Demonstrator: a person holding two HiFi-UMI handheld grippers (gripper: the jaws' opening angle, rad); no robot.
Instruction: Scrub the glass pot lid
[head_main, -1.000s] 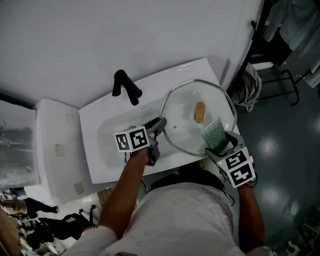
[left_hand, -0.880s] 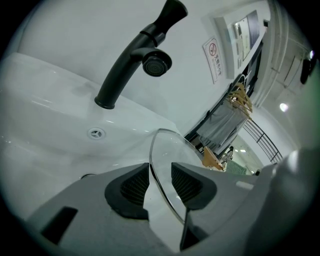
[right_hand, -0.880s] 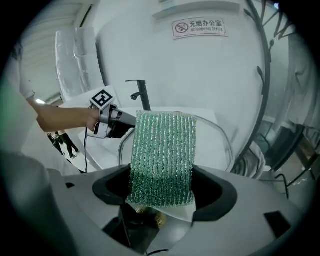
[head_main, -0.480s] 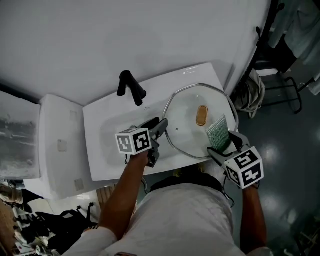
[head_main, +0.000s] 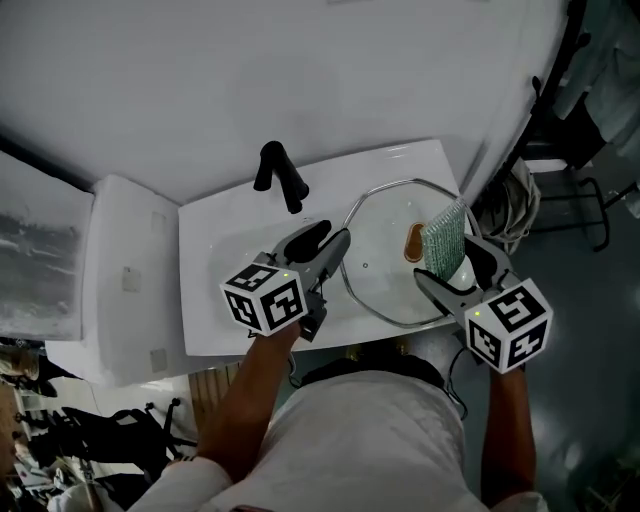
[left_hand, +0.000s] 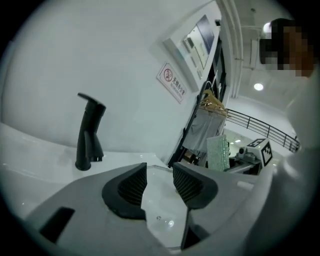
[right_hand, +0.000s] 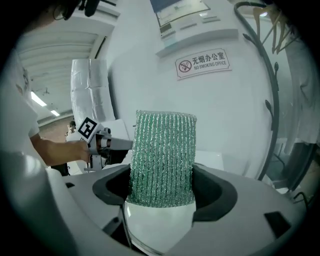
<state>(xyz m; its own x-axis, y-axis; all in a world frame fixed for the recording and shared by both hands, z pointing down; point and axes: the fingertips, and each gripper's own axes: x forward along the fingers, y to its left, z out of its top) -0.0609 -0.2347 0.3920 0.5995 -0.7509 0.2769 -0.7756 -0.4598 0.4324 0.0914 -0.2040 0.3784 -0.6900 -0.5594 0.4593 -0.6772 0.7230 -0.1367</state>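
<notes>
Both claws have risen over the glass pot lid (head_main: 385, 285). Left claw (head_main: 328, 243) is spread, just opening, pinching nothing. Right claw (head_main: 455, 265) pinches the green scourer (head_main: 444, 232). Scrubbing looks paused.

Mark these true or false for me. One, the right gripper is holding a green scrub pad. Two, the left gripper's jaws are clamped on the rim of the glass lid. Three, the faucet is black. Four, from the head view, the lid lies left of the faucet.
1. The right gripper holds a green scrub pad. True.
2. The left gripper's jaws are clamped on the glass lid's rim. False: the jaws stand apart, having just been opening, and grip nothing.
3. The faucet is black. True.
4. In the head view the lid lies left of the faucet. False: it lies to the faucet's right, at the right end of the white sink.
</notes>
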